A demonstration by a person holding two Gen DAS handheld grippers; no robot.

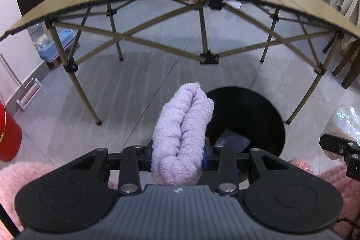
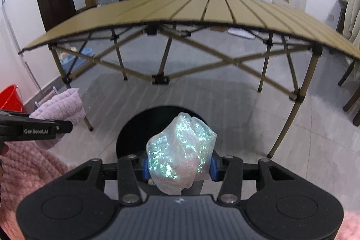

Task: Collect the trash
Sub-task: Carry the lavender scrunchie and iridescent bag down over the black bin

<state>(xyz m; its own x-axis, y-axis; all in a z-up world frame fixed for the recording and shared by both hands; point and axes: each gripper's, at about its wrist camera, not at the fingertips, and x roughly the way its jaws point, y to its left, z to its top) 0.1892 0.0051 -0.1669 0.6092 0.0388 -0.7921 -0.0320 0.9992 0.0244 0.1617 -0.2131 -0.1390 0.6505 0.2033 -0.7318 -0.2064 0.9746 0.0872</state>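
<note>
Left tongs [image 1: 177,155] clamped on lilac towel [image 1: 183,134]; right tongs [image 2: 179,167] on iridescent bag [image 2: 180,150].

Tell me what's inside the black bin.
In the left wrist view, the bin holds one flat dark bluish item at the bottom. The towel covers its left part, so anything there is hidden.

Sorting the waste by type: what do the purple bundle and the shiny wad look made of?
The purple bundle in the left gripper looks like soft terry or fleece cloth: matte, looped, fuzzy pile, folded in thick rolls. The shiny wad in the right gripper looks like thin crumpled plastic film, translucent with green iridescent glints; possibly cellophane wrap.
</note>
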